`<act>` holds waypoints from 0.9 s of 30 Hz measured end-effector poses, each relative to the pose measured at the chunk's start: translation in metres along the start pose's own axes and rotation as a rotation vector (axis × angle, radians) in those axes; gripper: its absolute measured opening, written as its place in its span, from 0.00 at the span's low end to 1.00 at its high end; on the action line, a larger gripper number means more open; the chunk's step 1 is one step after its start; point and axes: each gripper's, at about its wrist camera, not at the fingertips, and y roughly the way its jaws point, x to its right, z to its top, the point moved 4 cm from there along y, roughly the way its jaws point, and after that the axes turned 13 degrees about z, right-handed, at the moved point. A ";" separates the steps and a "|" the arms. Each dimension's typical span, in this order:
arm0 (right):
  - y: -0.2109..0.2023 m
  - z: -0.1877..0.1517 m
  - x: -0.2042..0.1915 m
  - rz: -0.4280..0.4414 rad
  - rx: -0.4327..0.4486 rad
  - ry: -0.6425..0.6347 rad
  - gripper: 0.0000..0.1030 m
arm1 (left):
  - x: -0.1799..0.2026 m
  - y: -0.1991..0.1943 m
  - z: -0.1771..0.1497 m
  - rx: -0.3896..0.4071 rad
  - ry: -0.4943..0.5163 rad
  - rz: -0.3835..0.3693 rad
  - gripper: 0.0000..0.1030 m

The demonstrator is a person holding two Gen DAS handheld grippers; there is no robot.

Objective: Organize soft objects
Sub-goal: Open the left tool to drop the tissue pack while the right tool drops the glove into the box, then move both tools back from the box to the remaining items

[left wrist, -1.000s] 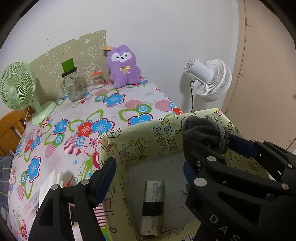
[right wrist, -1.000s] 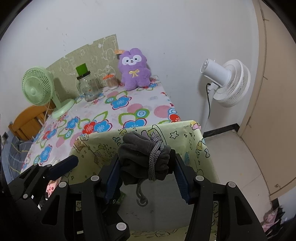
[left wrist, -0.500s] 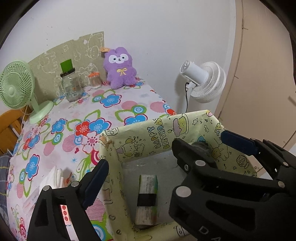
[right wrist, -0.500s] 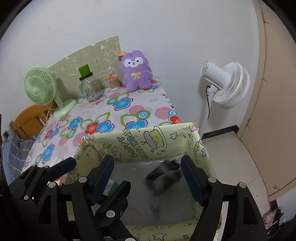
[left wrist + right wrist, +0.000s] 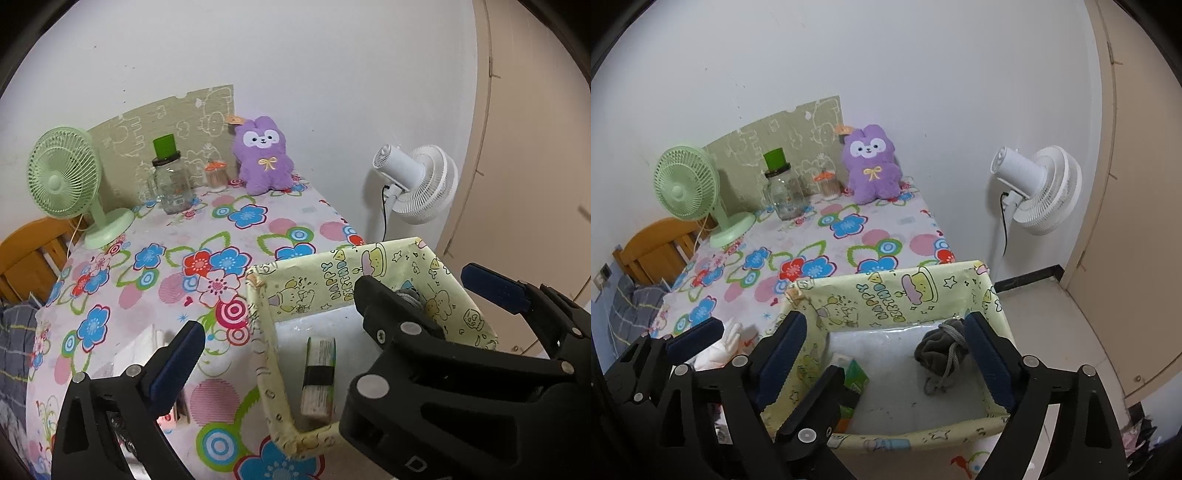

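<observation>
A grey knitted bundle with a cord (image 5: 938, 347) lies loose in the back right of the yellow-green cartoon box (image 5: 886, 295). My right gripper (image 5: 886, 356) hangs above it, its jaws opening, and neither pad touches the bundle. My left gripper (image 5: 291, 343) is just to its left over the box's left wall (image 5: 264, 354), its jaws also opening on nothing. Its right finger is mostly hidden behind the right gripper. A green-and-white packet (image 5: 319, 373) lies on the box floor. A purple plush bunny (image 5: 263, 158) sits at the far wall.
On the flowered tablecloth (image 5: 221, 229) stand a green desk fan (image 5: 66, 173), a glass jar with a green lid (image 5: 171, 181) and a small orange-lidded jar (image 5: 216, 173). White soft items (image 5: 727, 343) lie left of the box. A white floor fan (image 5: 417, 184) and a door (image 5: 535, 147) are on the right.
The right gripper opened and the grey bundle dropped from its pads into the box. Both grippers rose and drew back a little, and the left jaws spread wider.
</observation>
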 end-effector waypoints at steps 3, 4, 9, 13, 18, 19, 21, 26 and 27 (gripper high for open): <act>-0.005 -0.001 -0.009 0.001 0.006 -0.008 0.87 | -0.007 -0.008 -0.003 0.006 -0.004 0.006 1.00; -0.006 -0.001 -0.011 0.002 0.007 -0.010 0.87 | -0.009 -0.010 -0.003 0.008 -0.005 0.010 1.00; -0.014 -0.005 -0.026 0.008 0.015 -0.023 0.87 | -0.018 -0.020 -0.008 0.023 -0.008 0.029 1.00; -0.018 -0.008 -0.037 0.012 0.020 -0.035 0.87 | -0.027 -0.026 -0.011 0.035 -0.016 0.032 1.00; -0.022 -0.011 -0.050 0.022 0.027 -0.047 0.87 | -0.039 -0.031 -0.015 0.034 -0.035 0.027 1.00; -0.023 -0.011 -0.054 0.023 0.028 -0.051 0.87 | -0.040 -0.033 -0.017 0.035 -0.036 0.028 1.00; -0.024 -0.012 -0.060 0.025 0.029 -0.055 0.87 | -0.045 -0.035 -0.019 0.038 -0.039 0.032 1.00; -0.026 -0.017 -0.076 0.036 0.029 -0.070 0.87 | -0.058 -0.041 -0.024 0.053 -0.046 0.041 0.99; -0.026 -0.018 -0.080 0.039 0.030 -0.074 0.87 | -0.062 -0.043 -0.025 0.061 -0.048 0.050 0.99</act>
